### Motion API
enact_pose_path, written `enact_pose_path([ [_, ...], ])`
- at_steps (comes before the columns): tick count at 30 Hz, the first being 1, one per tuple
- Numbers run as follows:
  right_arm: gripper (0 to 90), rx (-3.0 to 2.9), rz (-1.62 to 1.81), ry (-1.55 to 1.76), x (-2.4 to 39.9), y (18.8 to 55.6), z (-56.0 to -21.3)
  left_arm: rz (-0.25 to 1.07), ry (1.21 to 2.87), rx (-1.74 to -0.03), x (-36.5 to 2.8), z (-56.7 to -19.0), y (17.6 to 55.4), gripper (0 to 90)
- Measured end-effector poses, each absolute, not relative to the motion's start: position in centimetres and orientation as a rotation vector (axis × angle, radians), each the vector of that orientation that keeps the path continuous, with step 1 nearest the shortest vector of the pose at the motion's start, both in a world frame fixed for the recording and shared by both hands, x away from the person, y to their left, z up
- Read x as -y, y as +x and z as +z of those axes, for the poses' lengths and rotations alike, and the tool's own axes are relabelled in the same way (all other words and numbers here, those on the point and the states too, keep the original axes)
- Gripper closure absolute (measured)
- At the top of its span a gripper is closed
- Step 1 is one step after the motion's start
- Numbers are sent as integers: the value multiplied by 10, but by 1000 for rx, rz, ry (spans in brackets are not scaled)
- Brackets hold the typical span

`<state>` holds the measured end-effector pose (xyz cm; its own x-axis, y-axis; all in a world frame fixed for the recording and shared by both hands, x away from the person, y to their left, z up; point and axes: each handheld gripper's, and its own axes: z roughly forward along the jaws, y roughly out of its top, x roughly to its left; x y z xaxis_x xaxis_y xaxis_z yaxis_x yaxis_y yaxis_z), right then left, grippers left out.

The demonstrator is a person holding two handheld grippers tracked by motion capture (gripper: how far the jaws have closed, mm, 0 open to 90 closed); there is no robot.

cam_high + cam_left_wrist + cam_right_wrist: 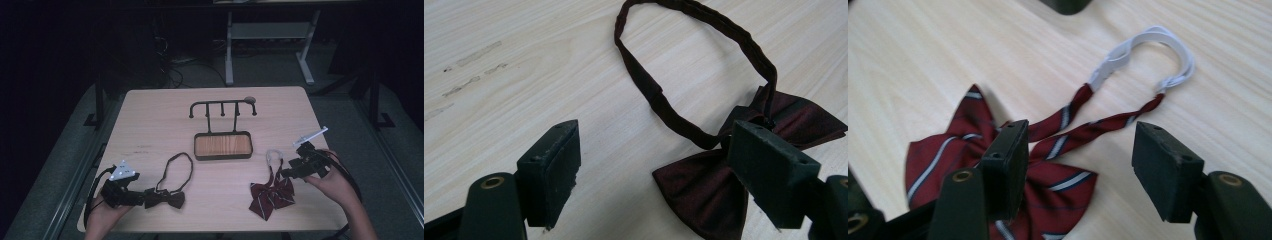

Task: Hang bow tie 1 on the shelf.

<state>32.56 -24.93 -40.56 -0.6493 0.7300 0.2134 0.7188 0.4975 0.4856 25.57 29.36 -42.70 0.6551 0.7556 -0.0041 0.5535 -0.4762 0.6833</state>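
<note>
Keep your right gripper [1080, 165], jaws spread, centred over the striped bow tie's [1048, 185] 2 straps before pinching them squarely.

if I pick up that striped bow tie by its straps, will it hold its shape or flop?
The striped bow tie will probably flop: its thin straps lie curved and limp on the table. It looks like light cloth, so the bow would likely dangle. The white elastic loop may stretch.

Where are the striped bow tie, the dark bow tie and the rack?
Striped bow tie [1058, 182], right gripper view, on the red bow.
Dark bow tie [704, 192], left gripper view, on the bow's near wing.
Rack [222, 156], high view, on the tray's front rim.
</note>
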Motion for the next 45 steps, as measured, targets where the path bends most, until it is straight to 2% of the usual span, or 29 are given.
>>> enact_pose_path([
  [5,402,-2714,835,1354,251,336,-409,395,2200,-1011,-292,-427,255,217],
  [8,355,-2724,814,1384,250,346,-411,395,2198,-1016,-293,-427,256,217],
  [16,306,-2741,812,1421,244,361,-412,398,2209,-1016,-292,-427,256,217],
  [24,361,-2701,760,1457,235,378,-409,398,2207,-1019,-293,-427,257,219],
  [29,441,-2661,698,1520,232,390,-412,405,2206,-1015,-294,-425,256,220],
  [45,573,-2637,492,1581,227,404,-425,418,2218,-1008,-292,-425,257,220],
])
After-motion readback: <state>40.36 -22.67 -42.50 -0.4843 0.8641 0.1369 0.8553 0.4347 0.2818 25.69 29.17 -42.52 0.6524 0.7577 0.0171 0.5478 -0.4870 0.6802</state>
